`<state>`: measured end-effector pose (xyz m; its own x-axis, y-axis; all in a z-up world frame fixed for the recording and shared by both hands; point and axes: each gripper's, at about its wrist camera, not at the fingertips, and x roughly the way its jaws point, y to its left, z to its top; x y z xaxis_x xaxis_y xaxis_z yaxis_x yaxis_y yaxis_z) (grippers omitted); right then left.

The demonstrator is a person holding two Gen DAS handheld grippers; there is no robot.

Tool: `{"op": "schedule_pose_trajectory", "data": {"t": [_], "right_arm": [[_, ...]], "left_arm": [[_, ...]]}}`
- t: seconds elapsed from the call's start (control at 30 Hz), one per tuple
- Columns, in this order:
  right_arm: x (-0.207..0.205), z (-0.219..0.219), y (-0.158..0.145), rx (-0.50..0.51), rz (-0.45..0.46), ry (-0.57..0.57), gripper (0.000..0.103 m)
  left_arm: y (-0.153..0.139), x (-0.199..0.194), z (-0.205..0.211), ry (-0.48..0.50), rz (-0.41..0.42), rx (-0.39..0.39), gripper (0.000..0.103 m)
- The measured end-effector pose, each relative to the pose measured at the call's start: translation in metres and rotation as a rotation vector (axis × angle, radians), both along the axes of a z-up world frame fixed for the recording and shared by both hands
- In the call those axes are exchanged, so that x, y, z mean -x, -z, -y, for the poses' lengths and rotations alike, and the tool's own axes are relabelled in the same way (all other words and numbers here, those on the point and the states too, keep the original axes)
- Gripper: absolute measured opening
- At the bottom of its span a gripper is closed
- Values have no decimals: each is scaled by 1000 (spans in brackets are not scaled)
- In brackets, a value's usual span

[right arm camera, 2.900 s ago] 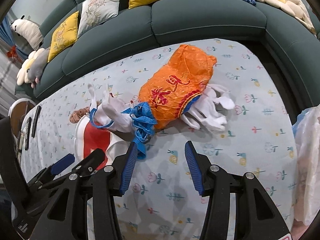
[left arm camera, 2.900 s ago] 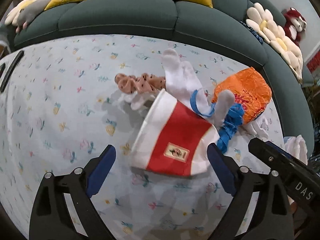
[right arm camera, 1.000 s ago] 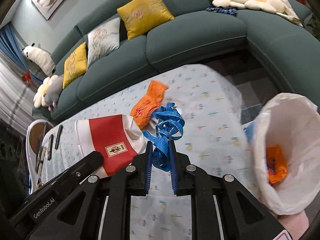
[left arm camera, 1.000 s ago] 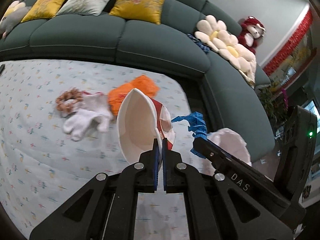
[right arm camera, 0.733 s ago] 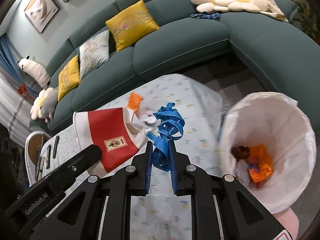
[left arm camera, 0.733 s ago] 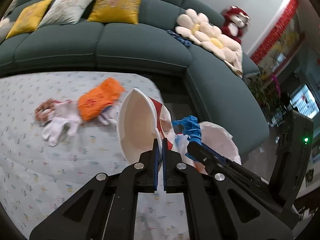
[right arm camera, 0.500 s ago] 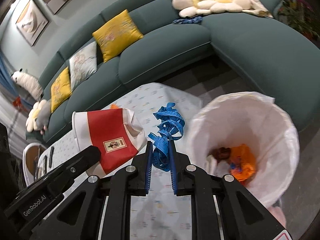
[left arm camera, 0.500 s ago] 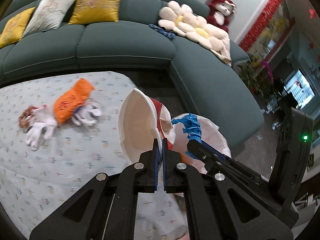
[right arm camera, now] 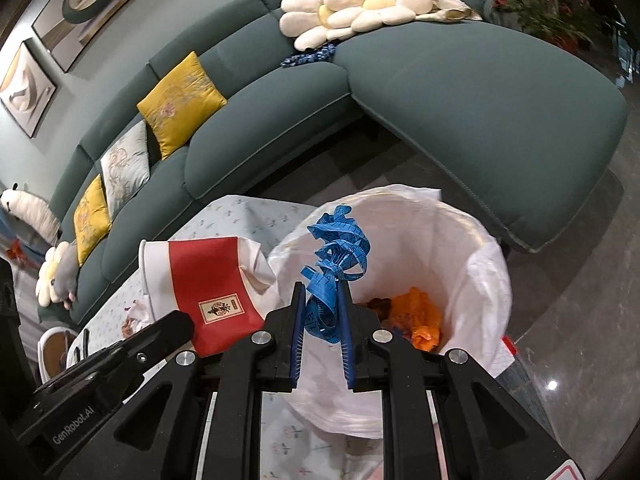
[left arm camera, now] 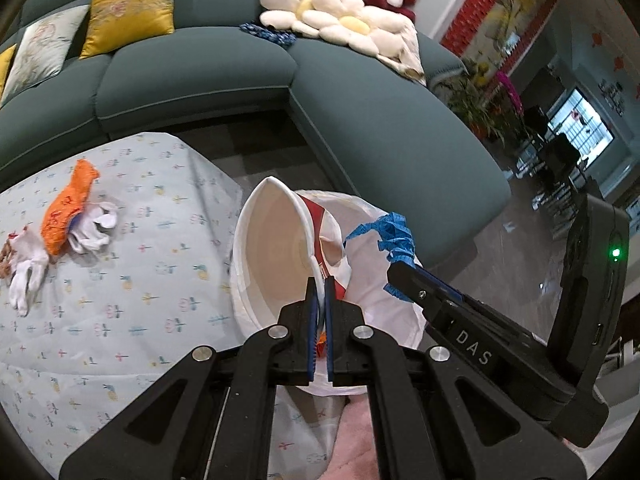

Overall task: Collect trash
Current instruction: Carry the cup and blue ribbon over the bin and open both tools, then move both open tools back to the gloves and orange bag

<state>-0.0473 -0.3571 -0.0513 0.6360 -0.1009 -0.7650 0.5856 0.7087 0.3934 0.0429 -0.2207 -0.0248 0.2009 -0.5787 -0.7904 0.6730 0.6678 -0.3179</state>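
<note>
Right claw around blue tape

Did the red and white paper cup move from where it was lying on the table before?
Yes. The left gripper is shut on the paper cup, off the flowered tablecloth and over the white trash bag.

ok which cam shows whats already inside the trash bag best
The right wrist view: it looks into the open white trash bag, showing orange trash at the bottom. In the left wrist view the paper cup hides most of the bag's inside.
</note>
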Motion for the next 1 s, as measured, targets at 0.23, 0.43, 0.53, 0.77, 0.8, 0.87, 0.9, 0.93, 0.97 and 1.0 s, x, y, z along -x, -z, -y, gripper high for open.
{"op": "schedule_pose_trajectory", "data": {"t": [0.23, 0.43, 0.53, 0.77, 0.8, 0.87, 0.9, 0.93, 0.97, 1.0], "right_arm": [[6, 11, 1, -9, 3, 23, 15], [6, 11, 2, -11, 2, 25, 15], [7, 10, 2, -9, 3, 22, 16], [1, 6, -3, 6, 8, 20, 20], [-1, 6, -4, 7, 7, 19, 20], [-2, 4, -5, 12, 6, 21, 23], [-2, 4, -7, 16, 7, 23, 27], [-2, 3, -7, 18, 10, 24, 28], [-3, 2, -9, 19, 11, 25, 28], [-4, 1, -9, 18, 11, 23, 28]], "left_arm": [[2, 4, 12, -5, -14, -18, 20], [1, 2, 8, -33, 2, -28, 40], [1, 0, 5, -40, 3, -32, 40], [0, -4, -3, -59, 10, -38, 46], [-1, -5, -3, -63, 9, -37, 47], [-2, -6, -5, -72, 9, -35, 47], [-2, -7, -7, -77, 8, -32, 47], [-2, -8, -8, -81, 8, -32, 47], [-1, -8, -10, -85, 5, -31, 48], [-1, -9, -12, -87, 3, -30, 48]]}}
